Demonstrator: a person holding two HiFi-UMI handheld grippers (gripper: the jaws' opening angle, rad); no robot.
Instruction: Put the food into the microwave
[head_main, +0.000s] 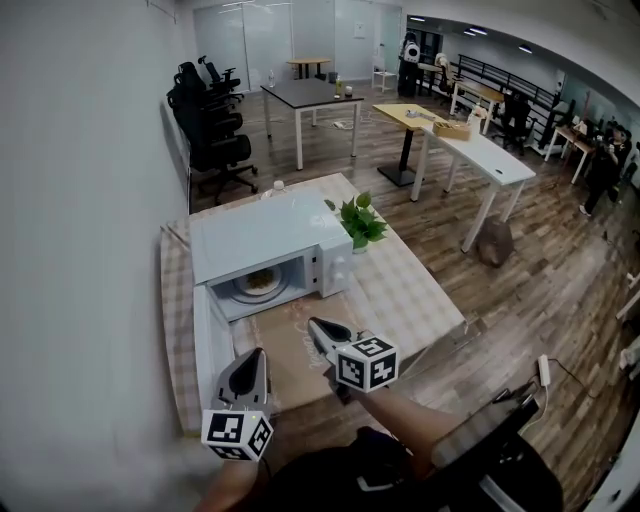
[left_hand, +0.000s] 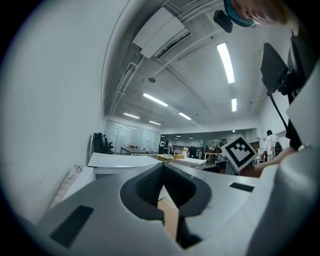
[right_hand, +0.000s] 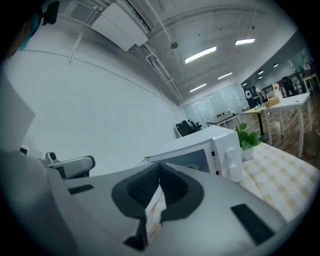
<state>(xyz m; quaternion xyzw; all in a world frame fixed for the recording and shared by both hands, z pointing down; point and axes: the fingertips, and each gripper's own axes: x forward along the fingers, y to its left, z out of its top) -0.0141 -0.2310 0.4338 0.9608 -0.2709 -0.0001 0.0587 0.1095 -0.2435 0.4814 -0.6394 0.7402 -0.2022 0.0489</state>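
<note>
A white microwave (head_main: 270, 240) stands on the checked table with its door (head_main: 212, 345) swung wide to the left. Inside, a plate of food (head_main: 258, 283) rests on the turntable. My left gripper (head_main: 247, 372) hovers by the open door's near end, jaws together and empty. My right gripper (head_main: 322, 335) is raised over the brown mat (head_main: 290, 355) in front of the oven, also shut with nothing in it. The right gripper view shows the microwave (right_hand: 200, 150) ahead past the closed jaws (right_hand: 160, 169). In the left gripper view the closed jaws (left_hand: 162, 169) point level along the oven's top (left_hand: 120, 161).
A potted plant (head_main: 358, 222) stands right beside the microwave, and a bottle (head_main: 277, 186) behind it. The wall runs close along the left. The table edge (head_main: 455, 335) drops off at the right. Office desks and chairs fill the room beyond.
</note>
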